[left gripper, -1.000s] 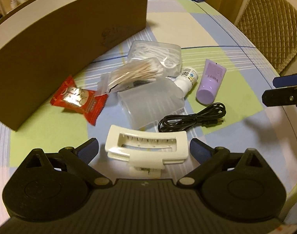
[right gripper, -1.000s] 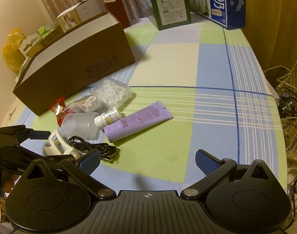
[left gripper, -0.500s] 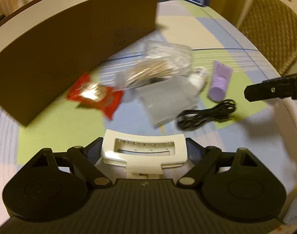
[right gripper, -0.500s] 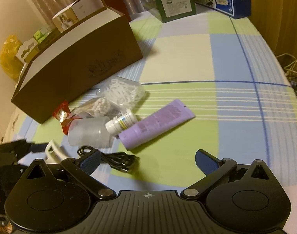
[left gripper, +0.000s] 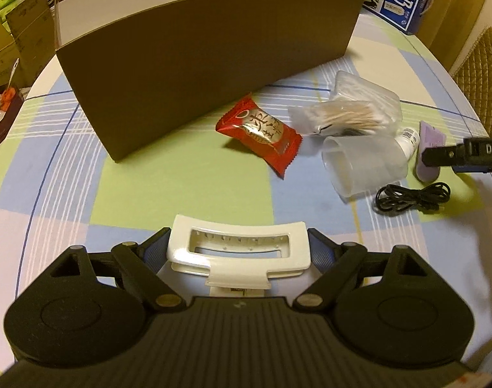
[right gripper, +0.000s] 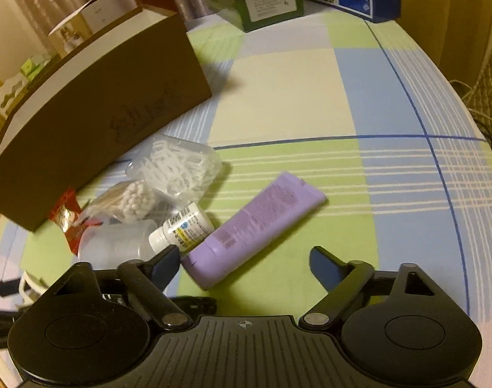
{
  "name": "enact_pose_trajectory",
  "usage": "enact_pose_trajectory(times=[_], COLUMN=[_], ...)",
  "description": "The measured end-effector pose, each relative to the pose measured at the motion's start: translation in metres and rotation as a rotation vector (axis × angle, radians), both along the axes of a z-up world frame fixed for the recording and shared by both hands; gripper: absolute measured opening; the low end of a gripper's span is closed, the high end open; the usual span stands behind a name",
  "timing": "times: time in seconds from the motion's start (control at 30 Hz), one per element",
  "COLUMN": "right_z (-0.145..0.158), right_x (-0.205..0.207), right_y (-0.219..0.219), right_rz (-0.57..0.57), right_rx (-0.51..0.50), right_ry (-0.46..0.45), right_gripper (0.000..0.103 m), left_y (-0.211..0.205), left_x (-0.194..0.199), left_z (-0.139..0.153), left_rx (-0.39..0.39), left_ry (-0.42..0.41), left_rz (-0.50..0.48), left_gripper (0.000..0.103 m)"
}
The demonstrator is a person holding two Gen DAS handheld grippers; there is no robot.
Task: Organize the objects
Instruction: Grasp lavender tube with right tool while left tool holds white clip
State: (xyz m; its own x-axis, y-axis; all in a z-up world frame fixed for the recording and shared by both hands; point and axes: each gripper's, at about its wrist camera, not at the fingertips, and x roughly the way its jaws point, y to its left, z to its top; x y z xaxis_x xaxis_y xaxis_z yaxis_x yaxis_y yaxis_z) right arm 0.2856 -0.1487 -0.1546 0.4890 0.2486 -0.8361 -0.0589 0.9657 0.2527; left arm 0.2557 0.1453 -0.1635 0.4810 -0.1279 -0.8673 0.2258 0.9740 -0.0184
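A white plastic hair claw clip (left gripper: 238, 252), glossy, with a rectangular window showing a row of small teeth and a flat tab at its near edge, is sitting clamped between the 2 fingers of the left gripper (left gripper: 238, 249), held above the checked tablecloth (left gripper: 181, 177). Ahead of it a red snack packet (left gripper: 260, 134) is lying just in front of the long brown box (left gripper: 197, 45), whose inside is showing white. To the right, a bag of cotton swabs (left gripper: 339, 118) is leaning on a clear tub (right gripper: 178, 165), with a frosted plastic cup (left gripper: 363, 166) on its side, a small white bottle (right gripper: 184, 226), a purple tube (right gripper: 252, 229) and a coiled black cable (left gripper: 412, 197) close by. The right gripper (right gripper: 242, 260) is hovering with its 2 fingers spread wide around the cap end of the purple tube, gripping nothing.
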Motion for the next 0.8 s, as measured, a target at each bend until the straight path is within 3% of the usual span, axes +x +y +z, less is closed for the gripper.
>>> enact_pose_trajectory(times=[0.13,0.33,0.57,0.73,0.8], right_z=[0.002,0.009,0.006,-0.006,-0.009], right_x=[-0.004,-0.008,0.009,0.019,0.020], right_y=[-0.010,-0.036,-0.013,-0.001,0.001], right_rz=[0.019,0.046,0.160,0.209,0.225], right_rx=[-0.088,-0.058,-0.085,-0.130,-0.149], right_ry=[0.011,-0.037,-0.100,-0.106,-0.117], right_gripper=[0.063,0.063,0.061,0.040,0.040], left_y=[-0.003,-0.004,-0.006,-0.003,-0.001], left_x=[0.001,0.004,0.008,0.006,0.006], left_z=[0.000,0.000,0.001,0.004,0.005], left_rx=[-0.003,-0.005,-0.002,0.000,-0.001], left_ry=[0.004,0.007,0.013,0.010,0.011], left_rz=[0.000,0.004,0.015,0.034,0.047], left_gripper=[0.085,0.085,0.085,0.085,0.085])
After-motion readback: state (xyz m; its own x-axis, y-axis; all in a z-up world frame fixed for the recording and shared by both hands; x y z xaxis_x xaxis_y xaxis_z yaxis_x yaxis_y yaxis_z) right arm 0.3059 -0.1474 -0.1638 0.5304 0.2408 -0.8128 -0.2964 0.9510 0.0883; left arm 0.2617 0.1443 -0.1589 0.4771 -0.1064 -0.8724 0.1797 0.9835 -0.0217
